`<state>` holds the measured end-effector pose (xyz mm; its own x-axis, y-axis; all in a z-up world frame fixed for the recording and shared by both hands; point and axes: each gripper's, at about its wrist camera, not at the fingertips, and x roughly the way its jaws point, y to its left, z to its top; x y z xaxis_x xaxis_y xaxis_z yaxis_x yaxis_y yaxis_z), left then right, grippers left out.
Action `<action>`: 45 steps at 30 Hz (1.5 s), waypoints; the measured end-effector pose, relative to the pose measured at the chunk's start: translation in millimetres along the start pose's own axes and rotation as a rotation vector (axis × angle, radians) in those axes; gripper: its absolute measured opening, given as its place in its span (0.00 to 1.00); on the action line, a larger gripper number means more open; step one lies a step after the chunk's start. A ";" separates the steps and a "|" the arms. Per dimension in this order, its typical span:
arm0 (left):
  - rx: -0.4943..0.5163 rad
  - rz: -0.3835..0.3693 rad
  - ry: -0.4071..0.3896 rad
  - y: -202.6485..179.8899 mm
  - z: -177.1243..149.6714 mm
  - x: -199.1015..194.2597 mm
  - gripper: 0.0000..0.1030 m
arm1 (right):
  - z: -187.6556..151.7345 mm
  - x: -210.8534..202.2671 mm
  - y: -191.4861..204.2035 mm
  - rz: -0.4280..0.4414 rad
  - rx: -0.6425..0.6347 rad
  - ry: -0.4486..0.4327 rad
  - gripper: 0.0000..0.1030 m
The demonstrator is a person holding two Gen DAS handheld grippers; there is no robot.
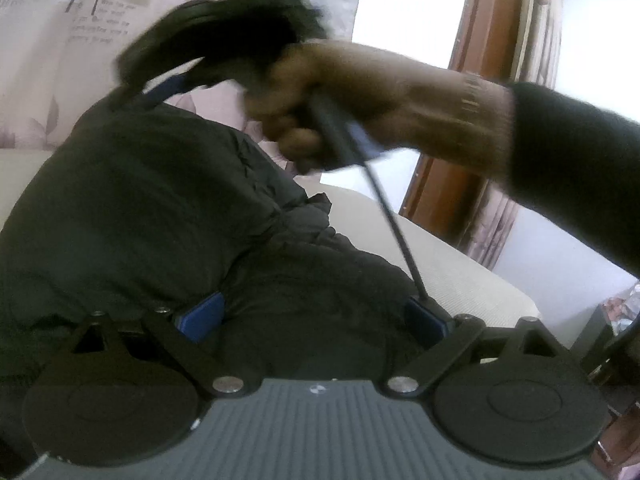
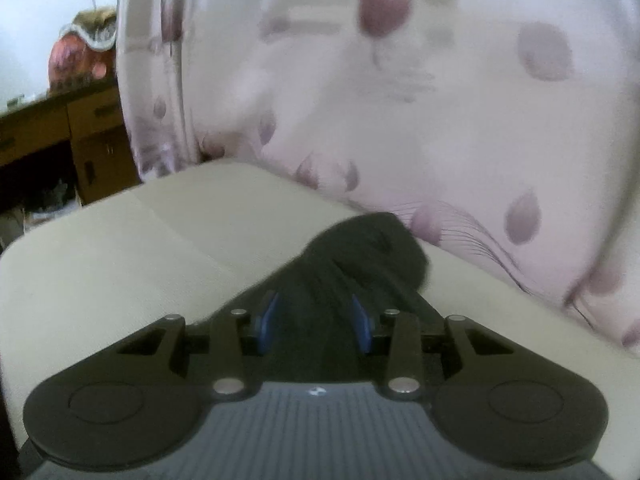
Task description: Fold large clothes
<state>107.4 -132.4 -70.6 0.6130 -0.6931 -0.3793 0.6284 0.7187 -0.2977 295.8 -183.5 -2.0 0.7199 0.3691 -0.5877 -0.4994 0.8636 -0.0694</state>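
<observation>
Left gripper point(image 1: 312, 320): black linkage arms, silver screws, blue pads, ribbed grey body. Beyond it, hand point(image 1: 320, 120), black sleeve point(image 1: 572, 168).

Only writing anywhere is a few lines of small dark print on the flowered curtain point(image 1: 80, 28), next to a big "H" – too blurry to actually read.

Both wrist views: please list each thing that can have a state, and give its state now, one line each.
Dark jacket: lying bunched on the cream cushion, not yet folded flat.
Jacket end: gathered and lifted, clamped in the right gripper.
Left gripper: fingers wide apart over the jacket, gripping nothing.
Right gripper: fingers closed on the dark fabric.
Floral curtain: hanging closed behind the cushion.
</observation>
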 end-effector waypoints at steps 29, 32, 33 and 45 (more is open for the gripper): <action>-0.180 -0.049 -0.001 40.8 1.2 0.1 0.69 | -34.3 80.8 -51.8 0.046 0.282 0.138 0.38; -0.189 -0.061 0.005 45.0 6.7 1.7 0.69 | -23.3 34.2 -51.7 0.048 0.272 0.113 0.41; -0.184 -0.062 0.006 45.5 8.2 2.6 0.69 | -22.4 11.9 -49.1 0.049 0.251 0.085 0.44; -0.171 -0.065 -0.013 42.8 1.7 2.6 0.70 | -196.5 -200.0 40.8 -0.170 0.158 -0.023 0.31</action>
<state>136.7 -103.5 -82.8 0.5808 -0.7381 -0.3435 0.5767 0.6708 -0.4664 36.8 -289.6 -45.7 0.7988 0.2200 -0.5599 -0.2896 0.9564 -0.0375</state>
